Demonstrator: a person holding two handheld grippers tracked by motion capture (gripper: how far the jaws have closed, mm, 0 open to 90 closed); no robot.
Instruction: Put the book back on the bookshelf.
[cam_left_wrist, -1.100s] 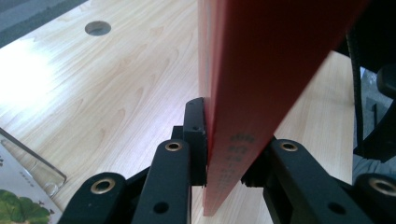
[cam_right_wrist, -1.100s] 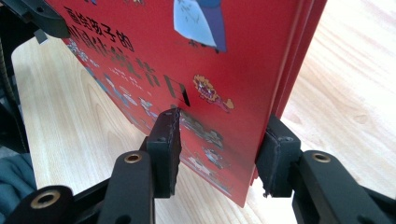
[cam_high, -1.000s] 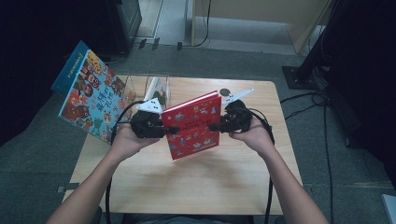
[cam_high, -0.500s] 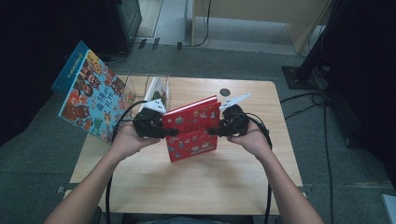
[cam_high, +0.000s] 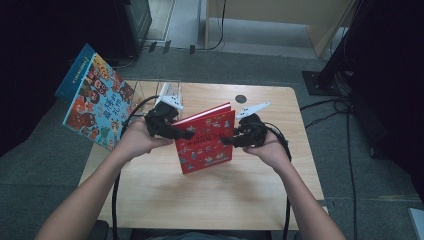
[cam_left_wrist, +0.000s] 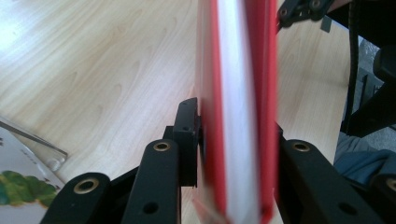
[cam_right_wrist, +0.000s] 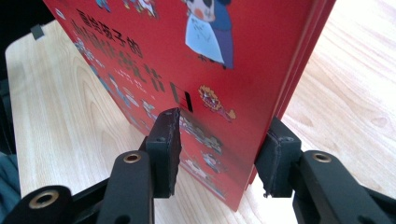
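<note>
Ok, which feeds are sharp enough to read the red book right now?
High view: evenly lit, red book small but clear, room edges dark. Left gripper view: book edge close and blurred. Right gripper view: cover mostly sharp, softer near the lens.

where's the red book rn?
High view: the red book stands above the table centre, between the left gripper and right gripper, right of the clear stand.
</note>
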